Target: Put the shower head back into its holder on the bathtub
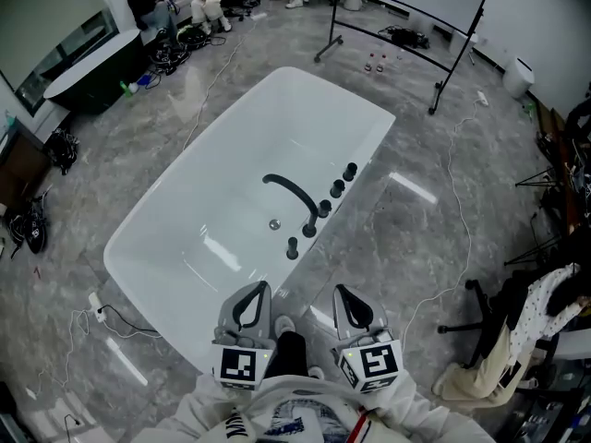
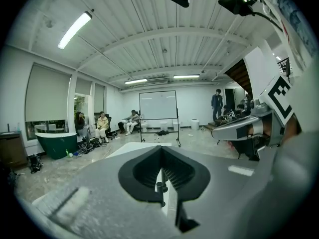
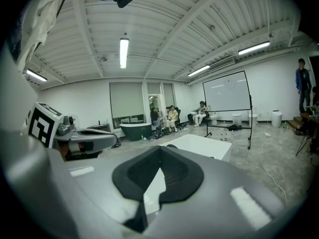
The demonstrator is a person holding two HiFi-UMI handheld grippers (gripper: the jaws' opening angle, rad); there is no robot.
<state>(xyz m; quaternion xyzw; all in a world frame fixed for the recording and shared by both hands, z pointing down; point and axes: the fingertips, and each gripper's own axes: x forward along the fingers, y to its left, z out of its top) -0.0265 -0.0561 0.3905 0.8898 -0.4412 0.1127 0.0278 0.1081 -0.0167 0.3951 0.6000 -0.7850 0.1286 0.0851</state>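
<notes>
The white bathtub (image 1: pixel 185 238) fills the middle of the head view. Along its right rim stands a row of black fittings: three round knobs (image 1: pixel 338 188), a curved spout (image 1: pixel 291 190) reaching over the basin, and a short upright piece (image 1: pixel 293 247) at the near end. Whether that piece is the shower head or its holder, I cannot tell. My left gripper (image 1: pixel 262 286) and right gripper (image 1: pixel 340 288) are side by side below the tub's near corner, both shut and holding nothing. In the left gripper view the tub (image 2: pixel 134 146) lies beyond the shut gripper (image 2: pixel 160 147); likewise the tub (image 3: pixel 199 143) beyond the right gripper (image 3: pixel 160 147).
A black-framed whiteboard stand (image 1: pixel 443 53) is beyond the tub. A dark green tub (image 1: pixel 92 72) and seated people are at the back left. Cables and a power strip (image 1: pixel 97 303) lie on the grey floor to the left. A chair with clothes (image 1: pixel 517 340) is at the right.
</notes>
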